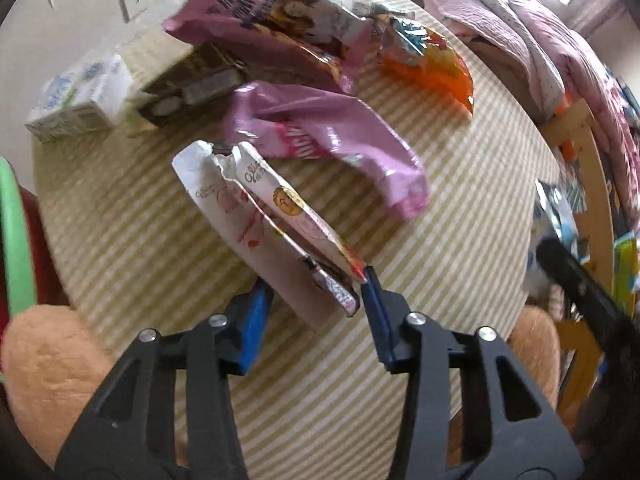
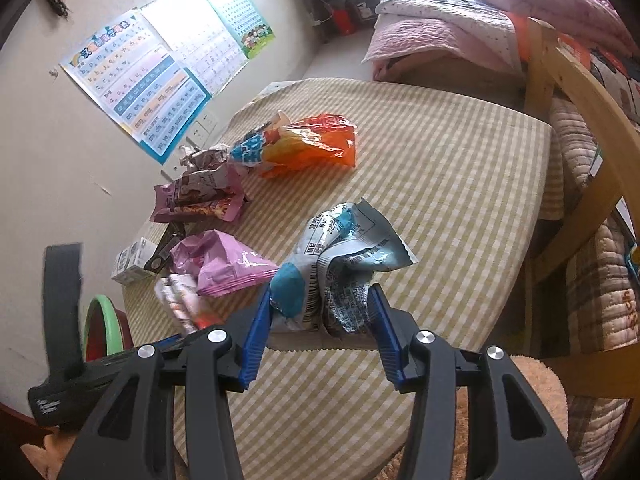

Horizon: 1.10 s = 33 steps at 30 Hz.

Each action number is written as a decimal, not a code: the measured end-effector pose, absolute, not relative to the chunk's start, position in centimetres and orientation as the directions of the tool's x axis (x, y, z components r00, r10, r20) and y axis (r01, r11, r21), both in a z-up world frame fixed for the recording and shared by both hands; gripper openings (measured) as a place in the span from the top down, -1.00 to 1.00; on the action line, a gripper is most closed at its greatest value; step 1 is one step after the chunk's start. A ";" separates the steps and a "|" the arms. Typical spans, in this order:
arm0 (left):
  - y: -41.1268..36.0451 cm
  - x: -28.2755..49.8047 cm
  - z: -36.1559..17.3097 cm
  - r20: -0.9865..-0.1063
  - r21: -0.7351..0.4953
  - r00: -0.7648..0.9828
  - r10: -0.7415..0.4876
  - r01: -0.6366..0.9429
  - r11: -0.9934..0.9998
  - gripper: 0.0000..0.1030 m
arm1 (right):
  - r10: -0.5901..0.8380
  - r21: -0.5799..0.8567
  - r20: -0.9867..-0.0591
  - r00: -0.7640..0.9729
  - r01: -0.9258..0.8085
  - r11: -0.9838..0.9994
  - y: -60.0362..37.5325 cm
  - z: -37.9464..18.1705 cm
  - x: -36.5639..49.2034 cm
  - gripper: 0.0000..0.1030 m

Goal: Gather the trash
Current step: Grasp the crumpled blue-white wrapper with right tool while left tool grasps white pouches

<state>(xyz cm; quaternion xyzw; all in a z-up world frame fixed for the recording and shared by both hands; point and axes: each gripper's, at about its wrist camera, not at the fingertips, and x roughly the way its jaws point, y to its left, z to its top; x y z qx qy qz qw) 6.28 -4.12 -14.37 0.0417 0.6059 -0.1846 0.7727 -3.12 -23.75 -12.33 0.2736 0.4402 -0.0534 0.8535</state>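
My left gripper (image 1: 316, 288) is around the near end of a white snack wrapper (image 1: 256, 216) with red print, its blue pads (image 1: 256, 320) apart on either side; I cannot tell if they grip it. My right gripper (image 2: 320, 304) is closed on a crumpled blue-and-white wrapper (image 2: 344, 256), held just above the checked tabletop (image 2: 460, 184). Other trash lies on the table: a pink bag (image 1: 340, 136), an orange bag (image 1: 428, 64), a purple-brown bag (image 1: 272, 28). The white wrapper also shows in the right wrist view (image 2: 180, 300).
A dark carton (image 1: 188, 88) and a white carton (image 1: 80, 100) lie at the table's left. A green-rimmed red bin (image 2: 104, 332) stands left of the table. A wooden chair (image 2: 576, 92) and pink bedding (image 2: 460, 20) are to the right. Posters (image 2: 160, 72) hang on the wall.
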 end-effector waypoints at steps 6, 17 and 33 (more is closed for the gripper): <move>-2.1 5.3 -14.2 -0.956 -0.085 0.232 -0.180 0.366 0.927 0.13 | 0.177 0.399 -0.818 0.547 0.318 0.860 -22.8 -13.7 -2.3 0.05; 0.3 5.2 -14.1 -0.936 -0.167 0.263 -0.234 0.252 0.953 -0.29 | 0.189 0.417 -0.817 0.545 0.332 0.846 -23.1 -14.0 -2.4 -0.37; -0.2 6.4 -15.9 -0.947 -0.151 0.250 -0.200 0.204 0.967 0.10 | 0.165 0.342 -0.851 0.499 0.289 0.894 -20.9 -15.3 -1.5 0.26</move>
